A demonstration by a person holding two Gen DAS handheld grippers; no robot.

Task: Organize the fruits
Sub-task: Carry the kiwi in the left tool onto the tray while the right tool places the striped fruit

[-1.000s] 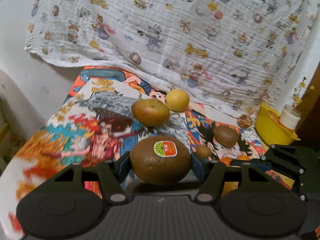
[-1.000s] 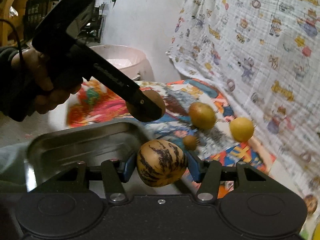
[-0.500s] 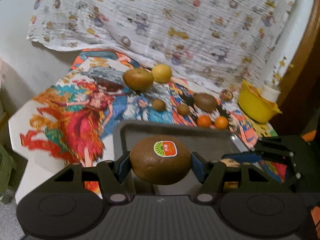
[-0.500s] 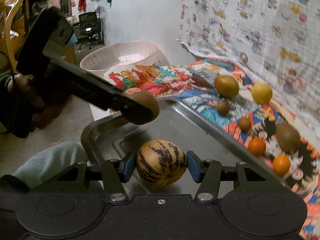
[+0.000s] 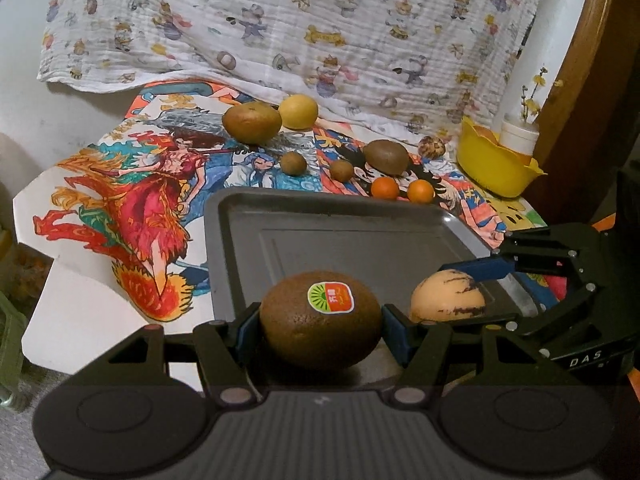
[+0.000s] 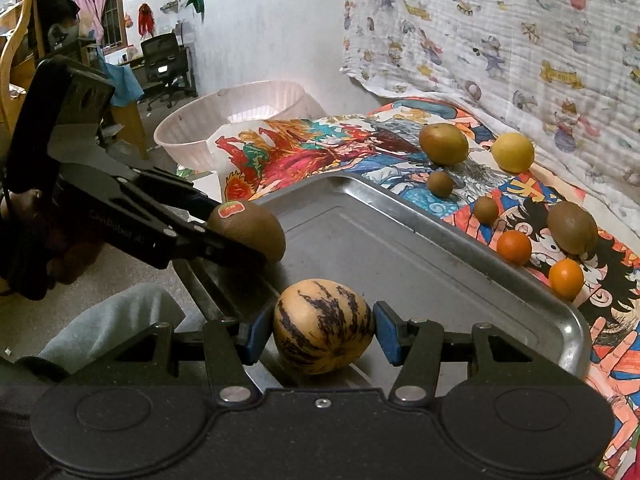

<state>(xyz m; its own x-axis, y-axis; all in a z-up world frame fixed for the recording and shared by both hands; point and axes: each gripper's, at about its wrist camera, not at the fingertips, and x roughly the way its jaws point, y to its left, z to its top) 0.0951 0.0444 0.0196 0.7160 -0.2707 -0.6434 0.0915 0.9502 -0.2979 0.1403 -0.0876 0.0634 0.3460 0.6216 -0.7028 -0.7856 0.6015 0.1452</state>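
My left gripper (image 5: 320,326) is shut on a brown kiwi with a red-green sticker (image 5: 320,320), held at the near edge of the metal tray (image 5: 360,240). In the right wrist view the same kiwi (image 6: 250,230) sits at the tray's left rim (image 6: 440,232). My right gripper (image 6: 324,330) is shut on a striped orange melon (image 6: 322,326), low over the tray's near part. The melon also shows in the left wrist view (image 5: 446,298).
On the cartoon cloth beyond the tray lie a large brown fruit (image 5: 252,122), a lemon (image 5: 298,111), another kiwi (image 5: 386,156), two small brown fruits, two oranges (image 5: 402,189) and a yellow bowl (image 5: 494,164). A pale basket (image 6: 236,112) stands left of the table.
Both grippers have pulled back from the cloth to the near end of the tray, still gripping their fruits. The tray has come into full view and both fruits have come down over it.
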